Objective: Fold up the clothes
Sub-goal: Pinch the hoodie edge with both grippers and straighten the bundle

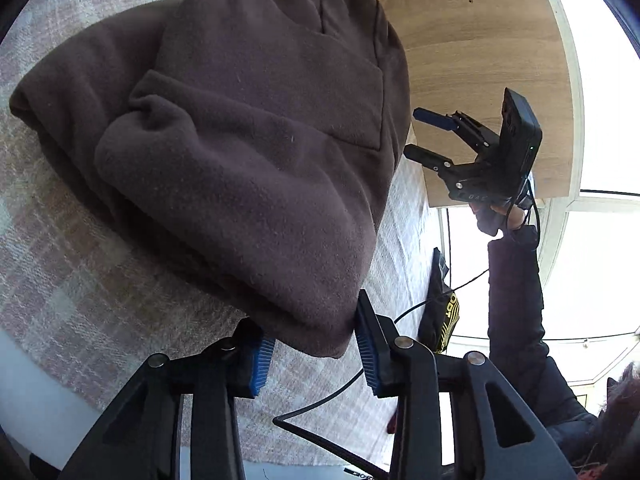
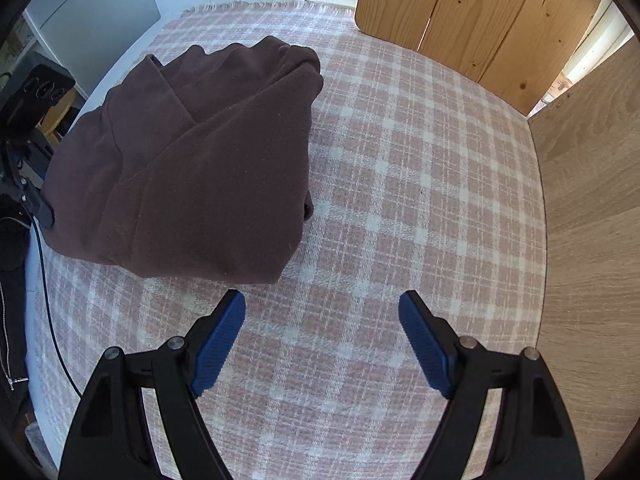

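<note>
A dark brown fleece garment (image 1: 248, 152) lies folded in a thick bundle on a pink-and-white checked blanket (image 2: 400, 184). My left gripper (image 1: 316, 344) is open, its blue pads on either side of the bundle's near corner, which hangs between them. My right gripper (image 2: 322, 344) is open and empty, hovering over bare blanket just right of the garment (image 2: 192, 168). In the left wrist view the right gripper (image 1: 416, 132) shows raised beside the garment's right edge, jaws apart. The left gripper's arm shows at the garment's left edge in the right wrist view.
Wooden panels (image 2: 460, 20) stand at the blanket's far and right sides (image 2: 592, 200). A black cable (image 1: 344, 392) runs across the blanket's near edge. A dark bag with yellow print (image 1: 444, 308) sits beside the bed. Bright windows are behind.
</note>
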